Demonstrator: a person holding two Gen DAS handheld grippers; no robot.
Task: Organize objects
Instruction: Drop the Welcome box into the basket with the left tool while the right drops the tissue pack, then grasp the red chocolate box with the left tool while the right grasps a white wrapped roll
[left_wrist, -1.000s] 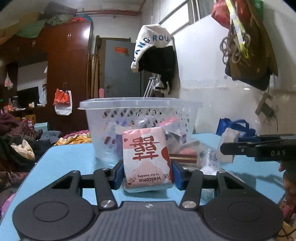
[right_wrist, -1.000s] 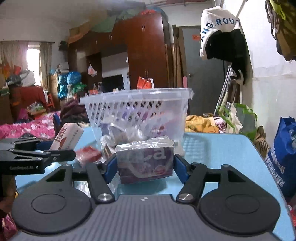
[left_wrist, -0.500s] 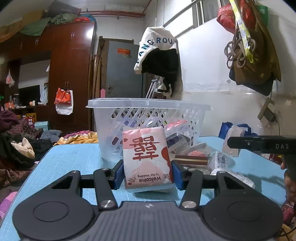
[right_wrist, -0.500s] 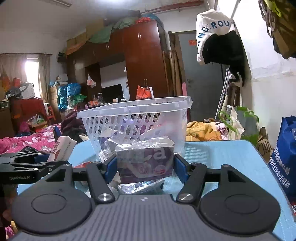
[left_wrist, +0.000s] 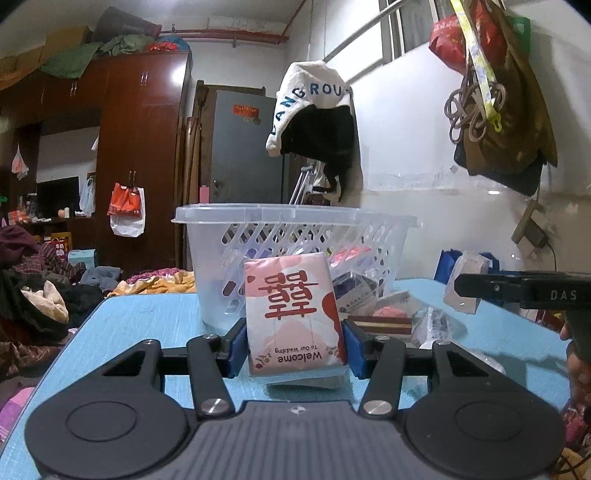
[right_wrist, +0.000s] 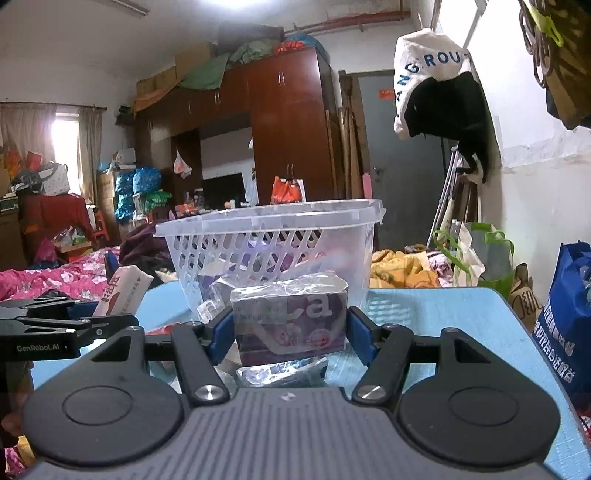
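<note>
Left claw (left_wrist: 293, 349) pinches soft pink packet (left_wrist: 291, 310) before perforated plastic basket (left_wrist: 295, 243)

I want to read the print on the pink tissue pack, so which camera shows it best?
The left wrist view: the pink tissue pack faces the camera between the left gripper pads, print upside down. The right wrist view shows it only edge-on at far left.
</note>
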